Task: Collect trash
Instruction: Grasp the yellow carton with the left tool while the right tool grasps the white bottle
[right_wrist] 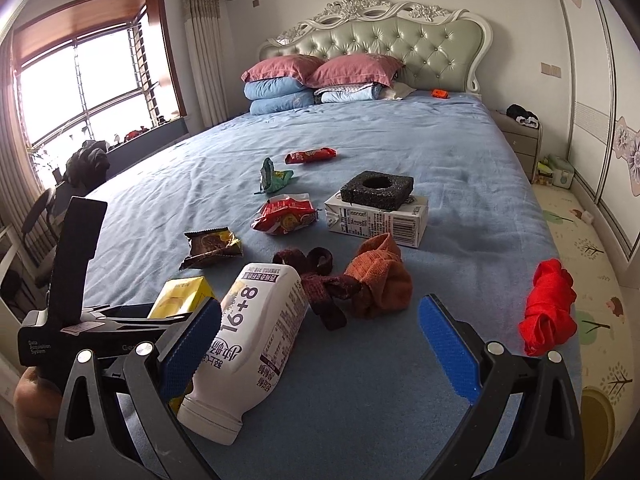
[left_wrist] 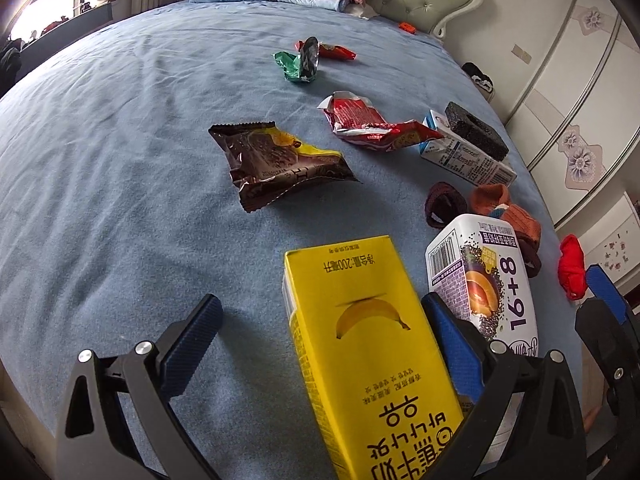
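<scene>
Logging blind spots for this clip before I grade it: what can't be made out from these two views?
- Yellow carton, left wrist view: its lower end is cut off by the frame edge; the right finger's contact with it is unclear.
- White bottle, right wrist view: its near side is hidden behind a blue pad; a cap cannot be seen.
- Small orange item near the headboard: too small to identify.

Blue bed (right_wrist: 460, 152), wrappers (right_wrist: 285, 219), cartons (right_wrist: 380, 222), bottle (right_wrist: 256, 336), socks (right_wrist: 380, 280)

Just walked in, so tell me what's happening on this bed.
Someone is clearing trash off the blue bed with two tools. The left hand-held gripper is open around the yellow banana milk carton. The right hand-held gripper is open beside the white bottle. Wrappers lie uncollected.
</scene>
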`<move>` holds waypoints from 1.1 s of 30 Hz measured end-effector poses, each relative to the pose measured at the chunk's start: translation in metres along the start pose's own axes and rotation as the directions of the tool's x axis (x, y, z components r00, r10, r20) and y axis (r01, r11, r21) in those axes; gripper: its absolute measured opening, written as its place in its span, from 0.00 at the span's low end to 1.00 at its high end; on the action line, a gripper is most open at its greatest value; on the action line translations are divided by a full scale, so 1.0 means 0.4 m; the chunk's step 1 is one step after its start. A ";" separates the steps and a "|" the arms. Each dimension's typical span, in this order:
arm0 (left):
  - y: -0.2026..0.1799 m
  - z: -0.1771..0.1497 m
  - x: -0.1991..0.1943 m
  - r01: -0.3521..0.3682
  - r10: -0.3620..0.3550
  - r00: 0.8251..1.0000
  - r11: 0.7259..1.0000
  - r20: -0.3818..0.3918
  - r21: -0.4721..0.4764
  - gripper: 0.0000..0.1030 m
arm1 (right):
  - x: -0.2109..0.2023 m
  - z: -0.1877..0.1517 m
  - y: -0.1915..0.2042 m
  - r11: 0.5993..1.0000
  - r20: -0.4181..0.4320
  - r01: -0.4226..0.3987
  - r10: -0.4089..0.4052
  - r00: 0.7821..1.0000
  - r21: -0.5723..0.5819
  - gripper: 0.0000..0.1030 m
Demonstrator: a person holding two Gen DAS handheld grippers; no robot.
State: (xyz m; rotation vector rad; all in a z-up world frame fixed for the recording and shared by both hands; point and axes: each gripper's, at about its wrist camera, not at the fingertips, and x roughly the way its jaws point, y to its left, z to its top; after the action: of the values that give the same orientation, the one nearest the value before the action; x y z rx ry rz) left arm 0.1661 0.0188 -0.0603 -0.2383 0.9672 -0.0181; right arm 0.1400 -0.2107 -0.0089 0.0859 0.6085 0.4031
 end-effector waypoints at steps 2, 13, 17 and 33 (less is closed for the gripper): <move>0.002 -0.002 -0.004 0.007 -0.007 1.000 1.000 0.011 0.013 0.96 | 0.004 0.000 0.003 1.000 -0.008 -0.004 0.004 1.000 0.001 0.92; 0.058 -0.010 -0.030 0.019 -0.024 0.999 0.995 0.048 0.094 0.50 | 0.024 -0.008 0.049 1.000 -0.034 0.002 -0.003 0.999 -0.015 0.92; 0.076 -0.011 -0.054 0.003 -0.015 0.995 0.992 0.096 0.126 0.50 | 0.038 -0.009 0.082 1.000 -0.051 -0.005 0.004 0.999 -0.024 0.92; 0.139 -0.019 -0.088 0.114 -0.121 0.987 0.991 0.110 0.072 0.50 | 0.131 -0.036 0.129 0.999 -0.159 0.010 -0.017 0.987 -0.049 0.58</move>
State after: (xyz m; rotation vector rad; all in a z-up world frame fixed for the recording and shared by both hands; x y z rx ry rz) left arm 0.1349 0.0758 -0.0474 -0.2329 0.8363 -0.1429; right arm 0.1532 -0.1431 -0.0389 0.0036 0.7564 0.4138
